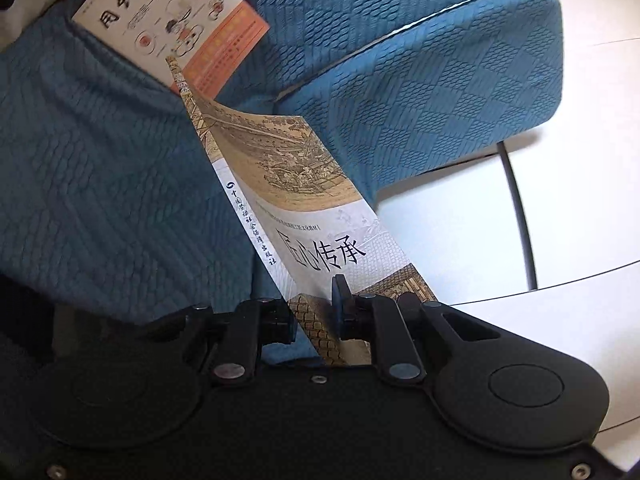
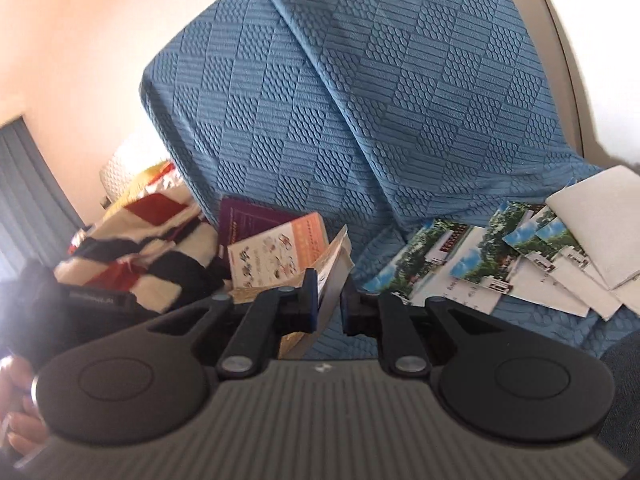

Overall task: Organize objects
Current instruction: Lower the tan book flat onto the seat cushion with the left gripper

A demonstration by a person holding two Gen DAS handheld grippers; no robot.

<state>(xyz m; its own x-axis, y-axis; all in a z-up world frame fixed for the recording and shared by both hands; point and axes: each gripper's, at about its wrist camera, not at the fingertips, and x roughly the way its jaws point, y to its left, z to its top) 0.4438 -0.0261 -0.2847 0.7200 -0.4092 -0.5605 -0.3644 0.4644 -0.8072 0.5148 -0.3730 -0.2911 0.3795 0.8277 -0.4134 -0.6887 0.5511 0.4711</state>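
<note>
Slipping is risked: the book (image 1: 304, 216) is pinched edgewise between both grippers' (image 1: 316, 316) (image 2: 330, 300) nearly closed jaws.

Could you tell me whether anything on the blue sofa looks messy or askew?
Yes. Several glossy photo leaflets lie fanned and overlapping on the blue quilted sofa seat, none squared up. The beige book with the old painting cover, clamped in the left claw, bows at its far end.
</note>
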